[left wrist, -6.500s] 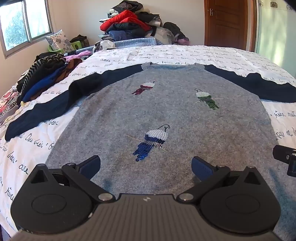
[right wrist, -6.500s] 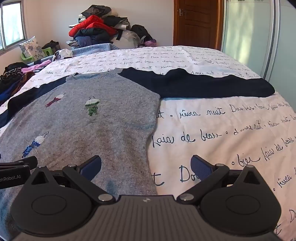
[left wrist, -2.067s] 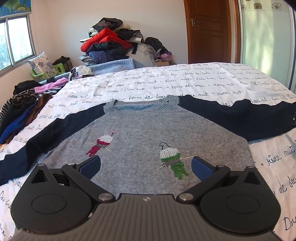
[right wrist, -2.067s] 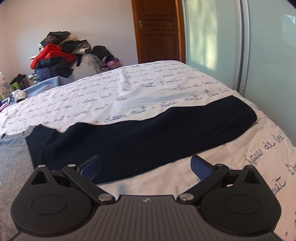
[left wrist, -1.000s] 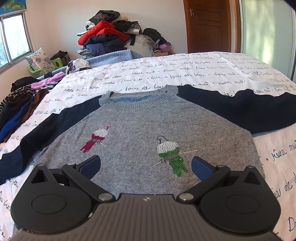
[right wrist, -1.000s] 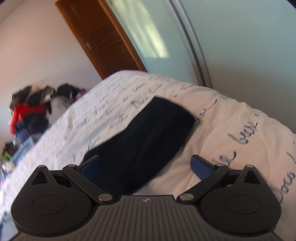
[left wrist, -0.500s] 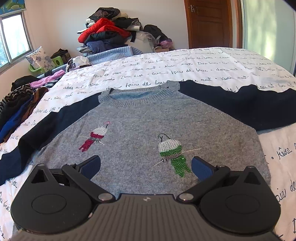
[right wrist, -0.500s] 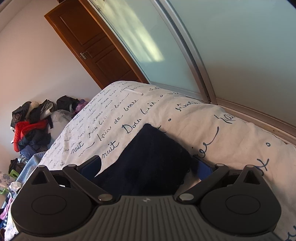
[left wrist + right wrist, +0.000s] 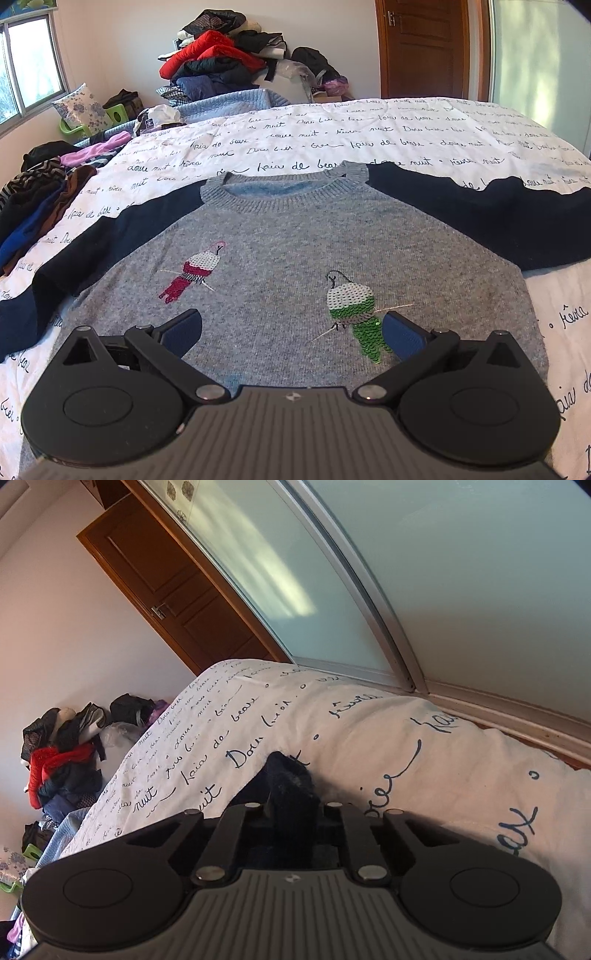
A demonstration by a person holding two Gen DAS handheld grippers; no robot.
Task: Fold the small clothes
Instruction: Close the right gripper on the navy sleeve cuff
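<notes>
- Left wrist view: left gripper (image 9: 291, 325) hovers with jaws wide apart, holding nothing, over the near half of the grey sweater (image 9: 295, 258) — it lies flat on the bedspread (image 9: 406, 129).
- Right wrist view: right gripper (image 9: 293, 808) has just been closing and now pinches the navy sleeve cuff (image 9: 290, 779), near the bed's right edge.
- Risk: the shallow pinch may slip when pulled, dragging the body askew.

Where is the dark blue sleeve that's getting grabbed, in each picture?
Left wrist view: the dark blue sleeve runs from the grey sweater's shoulder to the right edge; its cuff is out of frame.
Right wrist view: its bunched cuff sits at bottom centre, pinched in the right gripper.
Shared landmark: the brown door.
</notes>
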